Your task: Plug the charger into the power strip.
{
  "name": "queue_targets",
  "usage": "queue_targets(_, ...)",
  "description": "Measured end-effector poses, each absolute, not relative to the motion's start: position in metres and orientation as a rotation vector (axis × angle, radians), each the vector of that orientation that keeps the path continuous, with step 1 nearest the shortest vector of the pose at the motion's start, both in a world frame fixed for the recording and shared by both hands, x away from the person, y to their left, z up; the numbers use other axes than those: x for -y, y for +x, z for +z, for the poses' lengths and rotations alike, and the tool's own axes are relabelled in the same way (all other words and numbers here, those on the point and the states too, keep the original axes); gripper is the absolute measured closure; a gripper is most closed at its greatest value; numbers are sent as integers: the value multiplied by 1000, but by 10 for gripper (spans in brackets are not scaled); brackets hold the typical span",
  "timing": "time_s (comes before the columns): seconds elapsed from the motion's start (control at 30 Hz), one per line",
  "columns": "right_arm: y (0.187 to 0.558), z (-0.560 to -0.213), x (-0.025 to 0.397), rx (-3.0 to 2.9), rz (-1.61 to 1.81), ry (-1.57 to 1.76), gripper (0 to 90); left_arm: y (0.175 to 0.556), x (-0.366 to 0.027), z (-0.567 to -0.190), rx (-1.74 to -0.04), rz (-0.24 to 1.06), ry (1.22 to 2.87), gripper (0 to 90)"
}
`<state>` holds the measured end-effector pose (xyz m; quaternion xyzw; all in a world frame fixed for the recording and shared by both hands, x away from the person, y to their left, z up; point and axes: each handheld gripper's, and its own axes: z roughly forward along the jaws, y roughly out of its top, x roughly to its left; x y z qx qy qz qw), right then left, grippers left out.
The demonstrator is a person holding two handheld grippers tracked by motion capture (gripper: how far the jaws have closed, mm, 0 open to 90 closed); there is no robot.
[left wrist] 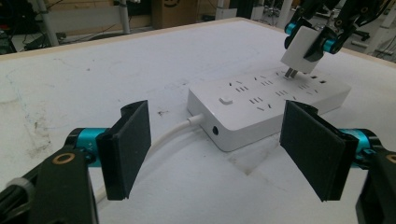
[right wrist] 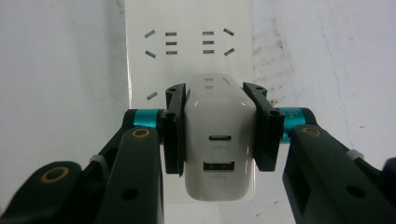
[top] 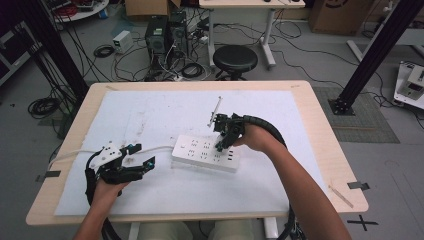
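A white power strip (top: 202, 152) lies on the white mat, its cable (top: 160, 148) running left. In the right gripper view my right gripper (right wrist: 219, 133) is shut on a white USB charger (right wrist: 219, 154), held just over the strip (right wrist: 187, 42). In the left gripper view the charger (left wrist: 299, 53) tilts, and its prongs meet a socket near the strip's far end (left wrist: 271, 98). How deep they sit I cannot tell. My left gripper (left wrist: 219, 149) stands open with nothing between its pads, a short way from the strip's switch end, over the cable (left wrist: 173, 135). In the high view it (top: 145, 167) sits left of the strip.
The white mat (top: 150, 115) covers most of the wooden table (top: 320, 115). A thin grey strip (top: 216, 111) lies on the mat behind the right gripper. A black stool (top: 235, 59) and computer cases with cables stand beyond the far edge.
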<state>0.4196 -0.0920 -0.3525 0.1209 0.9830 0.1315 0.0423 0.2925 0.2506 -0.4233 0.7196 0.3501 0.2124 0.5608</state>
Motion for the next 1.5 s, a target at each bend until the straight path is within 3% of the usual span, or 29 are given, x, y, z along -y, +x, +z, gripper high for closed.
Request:
queue_targets(0.63,425,-351,60,-3044,145,295,635,294,-249,-427,-828,483,1689,248)
queue_targets(1.5,423,-360,53,-3026,62,341,638,292,-250,-427,-827,484,1660,248)
